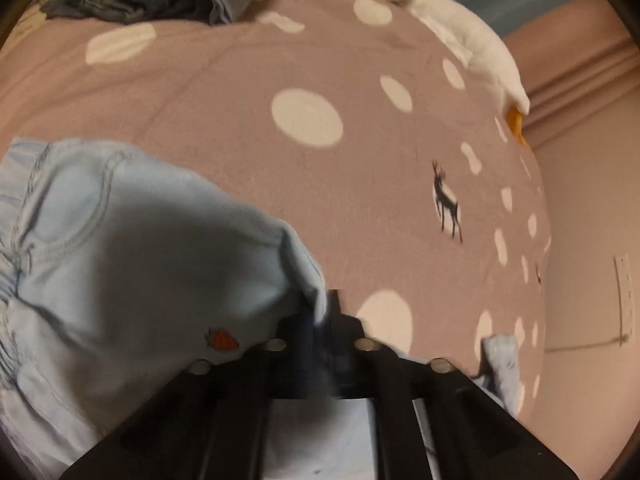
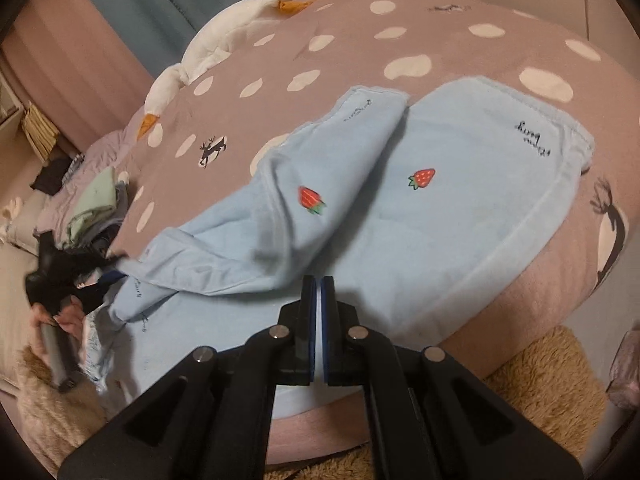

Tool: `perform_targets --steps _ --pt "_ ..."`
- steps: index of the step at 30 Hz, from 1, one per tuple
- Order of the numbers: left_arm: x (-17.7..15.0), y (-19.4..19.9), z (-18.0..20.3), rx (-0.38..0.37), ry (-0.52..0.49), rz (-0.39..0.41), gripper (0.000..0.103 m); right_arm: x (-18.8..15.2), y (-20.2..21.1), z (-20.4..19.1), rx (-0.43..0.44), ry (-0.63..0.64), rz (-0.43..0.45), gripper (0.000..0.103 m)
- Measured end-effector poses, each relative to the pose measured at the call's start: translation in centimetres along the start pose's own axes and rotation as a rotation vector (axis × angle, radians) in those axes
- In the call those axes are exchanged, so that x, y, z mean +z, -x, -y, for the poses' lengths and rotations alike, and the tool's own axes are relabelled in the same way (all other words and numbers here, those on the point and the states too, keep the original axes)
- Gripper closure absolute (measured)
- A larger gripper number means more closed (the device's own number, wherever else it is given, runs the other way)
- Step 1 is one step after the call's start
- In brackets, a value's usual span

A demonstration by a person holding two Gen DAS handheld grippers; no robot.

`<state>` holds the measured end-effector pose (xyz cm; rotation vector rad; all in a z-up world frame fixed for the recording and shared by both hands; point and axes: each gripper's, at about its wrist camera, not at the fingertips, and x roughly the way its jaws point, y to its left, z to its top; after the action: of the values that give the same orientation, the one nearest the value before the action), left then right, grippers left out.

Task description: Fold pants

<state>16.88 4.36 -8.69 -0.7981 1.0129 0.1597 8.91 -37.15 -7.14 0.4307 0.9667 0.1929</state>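
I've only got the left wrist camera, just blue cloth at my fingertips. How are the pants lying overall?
Observer: One leg of the pants lies flat on the spotted bed cover; the other is rumpled, drawn toward the left gripper.
Operator: And my right gripper?
Observer: The right gripper is shut above the near part of the pants; I can't tell whether it pinches cloth.
Operator: What's below the bed?
Observer: A shaggy tan rug.
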Motion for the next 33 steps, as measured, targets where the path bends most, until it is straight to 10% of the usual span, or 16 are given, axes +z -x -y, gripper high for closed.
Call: perform_targets --steps 8,10,11,16,17,18,20,27,33 --pt "-6.8 8.5 -1.1 -0.089 -0.073 0.160 0.100 1.1 1.1 -1.6 -0.014 0.079 0.024 0.089" --pt "-9.2 10.0 -2.0 -0.096 -0.071 0.170 0.100 1.6 0.8 -2.5 -0.055 0.122 0.039 0.050" --pt "-9.9 10.4 -2.2 -0.088 -0.067 0.174 0.100 1.7 0.5 -2.8 -0.060 0.139 0.040 0.048" --pt "-13.3 9.4 -3.6 -0.024 -0.069 0.160 0.100 2.7 -3.6 -4.1 -0.142 0.223 -0.012 0.057" --pt "-13.6 8.9 -3.9 -0.020 -0.063 0.139 0.100 2.8 -4.6 -4.2 -0.164 0.232 -0.030 0.068" --pt "-13.7 8.4 -4.3 -0.021 -0.046 0.121 0.100 3.0 -5.6 -4.2 -0.191 0.250 -0.044 0.101" --pt "-13.5 8.2 -4.7 -0.038 -0.017 0.109 0.100 4.0 -6.3 -4.3 -0.270 0.292 -0.017 0.100" --pt "-14.0 9.6 -3.0 -0.162 -0.074 0.089 0.100 7.9 2.4 0.8 -0.104 0.007 0.191 0.100" --pt "-13.6 9.2 -5.7 -0.028 0.034 0.075 0.055 4.5 0.3 6.1 -0.234 -0.049 0.051 0.097"
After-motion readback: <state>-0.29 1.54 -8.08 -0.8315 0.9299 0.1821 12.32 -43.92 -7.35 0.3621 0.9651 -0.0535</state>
